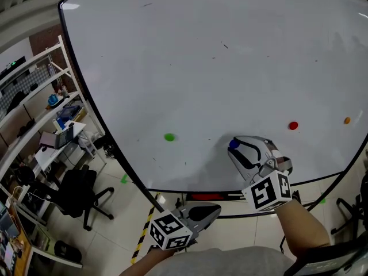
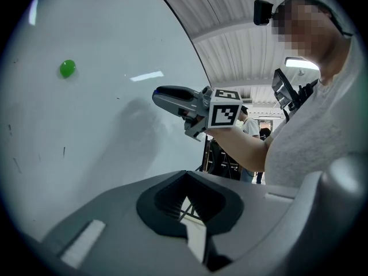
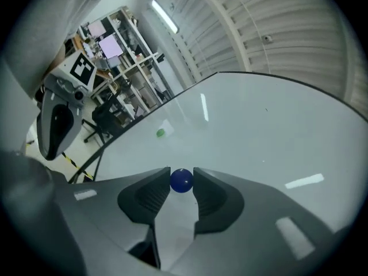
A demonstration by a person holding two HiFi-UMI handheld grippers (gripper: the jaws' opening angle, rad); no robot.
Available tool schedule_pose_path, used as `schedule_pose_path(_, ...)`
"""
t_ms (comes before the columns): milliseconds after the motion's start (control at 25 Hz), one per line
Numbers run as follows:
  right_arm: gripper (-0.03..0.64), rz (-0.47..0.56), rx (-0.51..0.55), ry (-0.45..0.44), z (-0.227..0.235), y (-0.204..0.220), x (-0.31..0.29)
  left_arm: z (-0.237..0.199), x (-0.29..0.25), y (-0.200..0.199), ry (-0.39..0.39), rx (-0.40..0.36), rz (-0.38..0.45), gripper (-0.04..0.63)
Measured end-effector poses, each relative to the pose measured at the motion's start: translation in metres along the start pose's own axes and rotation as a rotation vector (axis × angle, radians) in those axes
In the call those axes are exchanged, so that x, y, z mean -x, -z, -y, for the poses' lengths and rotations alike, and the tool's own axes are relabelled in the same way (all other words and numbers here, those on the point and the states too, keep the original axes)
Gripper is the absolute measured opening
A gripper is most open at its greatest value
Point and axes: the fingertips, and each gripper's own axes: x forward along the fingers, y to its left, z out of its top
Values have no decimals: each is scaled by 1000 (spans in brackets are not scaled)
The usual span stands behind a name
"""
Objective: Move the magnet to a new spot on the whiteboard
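R claw [image 3: 182, 176] grips blue magnet [image 3: 181, 181] by whiteboard [image 1: 201, 62]; L claw [image 2: 185, 201] pinched closed, empty.

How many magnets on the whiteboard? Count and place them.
4: green magnet lower left; blue magnet in right hand-held gripper; red magnet, orange magnet lower right. None seems hidden.

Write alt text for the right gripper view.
The right gripper holds a blue magnet between its jaw tips in front of a whiteboard. A green magnet sits farther off on the board, and the left gripper and shelves show at left.
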Motion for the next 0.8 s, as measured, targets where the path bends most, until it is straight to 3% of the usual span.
schedule_pose_path(360,121,-73,74,130,37,17,-20,-10,3,4,-9,20,-5,-20)
schedule_pose_path(800,117,-144,175,245,41,24,-29,-15,7,5,-7,19,-7,-20)
